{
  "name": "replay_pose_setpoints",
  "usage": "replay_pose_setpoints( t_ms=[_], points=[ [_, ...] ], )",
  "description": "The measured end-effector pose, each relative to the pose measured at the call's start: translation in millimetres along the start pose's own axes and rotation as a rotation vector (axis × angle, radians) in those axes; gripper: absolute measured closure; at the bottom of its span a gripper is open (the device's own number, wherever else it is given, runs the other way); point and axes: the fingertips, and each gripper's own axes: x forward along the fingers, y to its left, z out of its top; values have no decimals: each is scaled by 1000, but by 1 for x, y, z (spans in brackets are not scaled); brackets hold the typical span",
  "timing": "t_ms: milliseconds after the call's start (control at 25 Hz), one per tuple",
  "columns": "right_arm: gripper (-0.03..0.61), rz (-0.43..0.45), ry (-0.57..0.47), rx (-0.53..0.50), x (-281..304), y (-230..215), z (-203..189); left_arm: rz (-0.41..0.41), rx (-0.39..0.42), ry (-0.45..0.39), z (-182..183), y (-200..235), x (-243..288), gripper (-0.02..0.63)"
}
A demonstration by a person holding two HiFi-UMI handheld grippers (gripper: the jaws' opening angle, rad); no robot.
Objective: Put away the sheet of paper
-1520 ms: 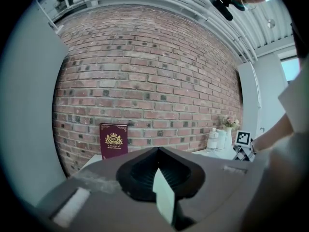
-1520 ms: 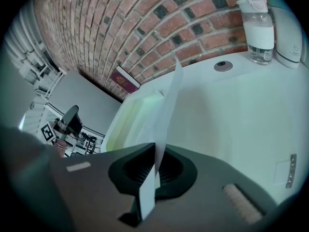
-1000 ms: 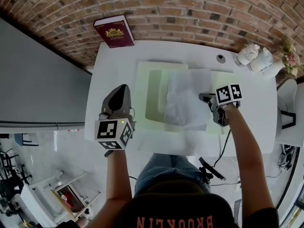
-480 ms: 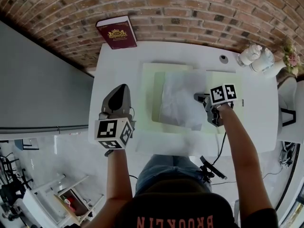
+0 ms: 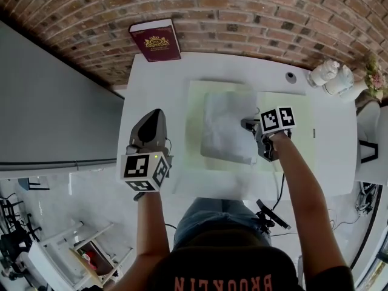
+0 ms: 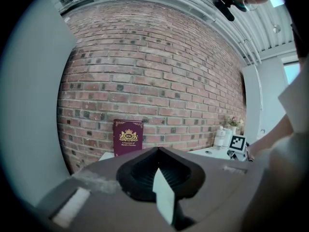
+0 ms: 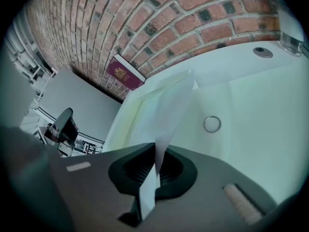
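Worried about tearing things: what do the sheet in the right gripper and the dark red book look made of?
The sheet of paper: thin white paper, matte; it bends limply where the right gripper pinches its edge. The book: a hard cover, probably cloth or leatherette, maroon with a gold-stamped crest; it stands stiffly upright against the brick wall.

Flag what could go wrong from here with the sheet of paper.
The right claw pinches the sheet of paper by one edge only; a pull could tear it or slip it free. The sheet looks wrinkled where it lies on the green folder, so dragging it may crease it further or snag it on the folder's edge.
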Motion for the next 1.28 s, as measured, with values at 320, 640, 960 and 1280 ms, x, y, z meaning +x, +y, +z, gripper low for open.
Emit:
replay_pose_setpoints(
  t_ms=[320, 640, 960, 1280],
  points=[
    [572, -11, 7, 8, 19, 13, 2, 10, -20, 5, -7, 11, -5, 618],
    [495, -66, 19, -7, 31, 14, 4, 12, -34, 10, -13, 19, -7, 618],
    [281, -182, -3, -62, 27, 9, 5, -6, -46, 3, -14, 20, -7, 618],
    [155, -239, -71, -63, 6, 5, 6, -24, -41, -7, -12, 14, -6, 618]
  ],
)
